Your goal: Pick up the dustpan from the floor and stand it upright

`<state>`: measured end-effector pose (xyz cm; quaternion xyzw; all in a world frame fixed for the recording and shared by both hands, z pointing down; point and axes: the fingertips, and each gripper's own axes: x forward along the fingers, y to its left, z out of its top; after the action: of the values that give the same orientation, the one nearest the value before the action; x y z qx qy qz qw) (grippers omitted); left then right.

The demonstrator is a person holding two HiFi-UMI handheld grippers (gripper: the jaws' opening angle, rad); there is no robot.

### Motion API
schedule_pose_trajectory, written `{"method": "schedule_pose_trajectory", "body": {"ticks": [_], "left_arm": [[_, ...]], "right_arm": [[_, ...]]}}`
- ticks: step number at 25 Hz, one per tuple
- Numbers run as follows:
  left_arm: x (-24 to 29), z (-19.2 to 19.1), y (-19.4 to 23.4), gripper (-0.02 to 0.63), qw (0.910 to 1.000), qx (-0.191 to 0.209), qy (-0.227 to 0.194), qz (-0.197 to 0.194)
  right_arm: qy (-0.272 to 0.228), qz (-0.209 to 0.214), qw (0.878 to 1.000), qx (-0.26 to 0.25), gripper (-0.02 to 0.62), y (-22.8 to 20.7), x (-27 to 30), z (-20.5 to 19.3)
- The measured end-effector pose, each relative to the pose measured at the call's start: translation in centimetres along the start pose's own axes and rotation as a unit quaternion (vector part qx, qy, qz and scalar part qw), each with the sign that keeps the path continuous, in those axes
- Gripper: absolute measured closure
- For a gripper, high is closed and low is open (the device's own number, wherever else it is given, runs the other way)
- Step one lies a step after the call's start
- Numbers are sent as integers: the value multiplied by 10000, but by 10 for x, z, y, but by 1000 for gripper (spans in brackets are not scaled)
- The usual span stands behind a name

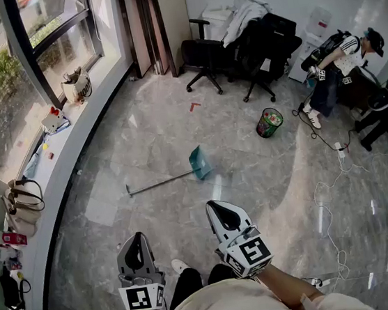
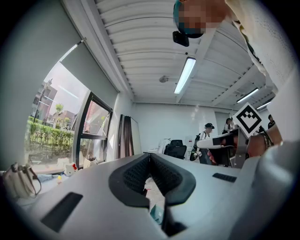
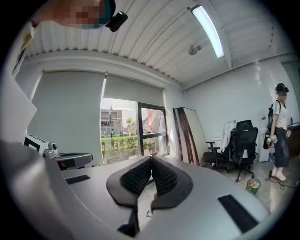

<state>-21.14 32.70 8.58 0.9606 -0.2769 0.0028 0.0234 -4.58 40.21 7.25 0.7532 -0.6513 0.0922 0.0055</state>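
The dustpan lies flat on the grey marble floor in the head view, its teal pan (image 1: 199,163) toward the right and its long metal handle (image 1: 157,184) running left. Both grippers hover close to my body, well short of it. My left gripper (image 1: 137,239) is shut with nothing in it; in its own view the dark pads (image 2: 136,176) meet at the tip and a sliver of the teal pan (image 2: 157,213) shows below them. My right gripper (image 1: 216,206) is also shut and empty, its pads (image 3: 164,176) touching in the right gripper view.
A green wastebasket (image 1: 269,122) stands beyond the dustpan. Black office chairs (image 1: 203,55) and a person (image 1: 337,63) are at the back. White cables (image 1: 332,197) trail on the floor at the right. The curved window ledge (image 1: 55,168) on the left carries bags (image 1: 76,84).
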Motion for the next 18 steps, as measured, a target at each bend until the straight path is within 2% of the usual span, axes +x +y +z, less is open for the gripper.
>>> {"method": "schedule_pose_trajectory", "body": {"ticks": [3,6,13,18], "left_arm": [[22,7,35,595,9996,227,-68,-118],[33,8,69,595,9996,232,-119,-52],[79,-1,133,595,9984,189,-93,532],[134,-20,190,595,9942,81,-44,1072]], "right_arm": [[-102,74,9999,-113,578,16,46,12],[-13,238,9995,-212,578,33,82,15],[521,1008,9929,-366,578,32,175,4],[737,1558,9839,-482,578,21,278,-5]]}}
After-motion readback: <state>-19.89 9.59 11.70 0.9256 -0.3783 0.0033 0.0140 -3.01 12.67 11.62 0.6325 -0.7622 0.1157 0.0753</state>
